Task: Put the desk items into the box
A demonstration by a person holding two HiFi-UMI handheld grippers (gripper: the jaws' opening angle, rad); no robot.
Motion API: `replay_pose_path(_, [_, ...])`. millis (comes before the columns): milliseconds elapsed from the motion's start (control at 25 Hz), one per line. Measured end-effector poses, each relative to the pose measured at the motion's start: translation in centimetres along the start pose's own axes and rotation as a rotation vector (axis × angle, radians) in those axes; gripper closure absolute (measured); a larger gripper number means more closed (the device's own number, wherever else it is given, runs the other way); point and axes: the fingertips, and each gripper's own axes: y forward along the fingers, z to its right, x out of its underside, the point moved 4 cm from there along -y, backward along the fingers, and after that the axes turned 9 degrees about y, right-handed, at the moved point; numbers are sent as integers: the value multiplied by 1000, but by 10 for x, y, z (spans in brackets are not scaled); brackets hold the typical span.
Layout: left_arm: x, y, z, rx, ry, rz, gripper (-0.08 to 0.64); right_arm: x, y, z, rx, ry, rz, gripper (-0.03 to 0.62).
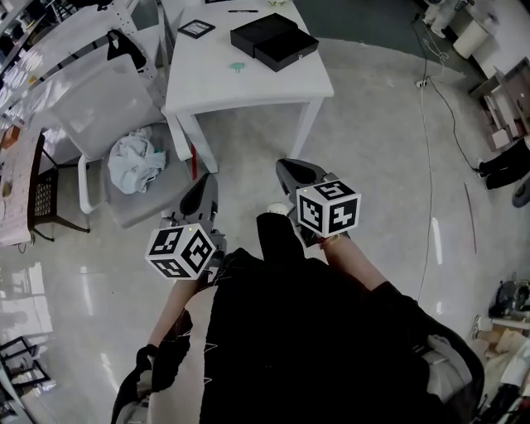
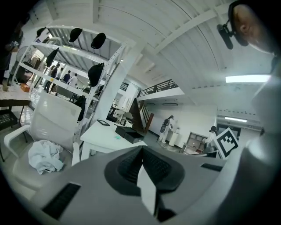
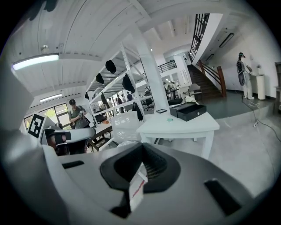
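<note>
A black box (image 1: 286, 48) with its lid (image 1: 261, 31) beside it lies on the white table (image 1: 248, 83) far ahead. Near it are a small teal item (image 1: 238, 66), a black framed square (image 1: 196, 28) and a pen (image 1: 243, 11). My left gripper (image 1: 203, 184) and right gripper (image 1: 290, 166) hang close to the person's body, well short of the table, both shut and holding nothing. The left gripper view shows shut jaws (image 2: 141, 149) with the box (image 2: 128, 133) beyond. In the right gripper view the shut jaws (image 3: 141, 147) point toward the box (image 3: 189, 110).
A white chair (image 1: 103, 112) with a crumpled pale cloth (image 1: 137, 161) stands left of the table. A cable (image 1: 426, 166) runs along the floor on the right. Shelving and other desks (image 1: 21, 166) line the left side. Other people stand far off in the room.
</note>
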Motion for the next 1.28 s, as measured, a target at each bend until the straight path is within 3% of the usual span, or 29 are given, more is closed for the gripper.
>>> replay_pose_path(720, [-7, 37, -18, -32, -30, 15, 549, -26, 40, 19, -33, -17, -22, 589])
replay_pose_path(1280, [-60, 122, -61, -81, -1, 58, 549, -110, 119, 56, -76, -43, -4, 589])
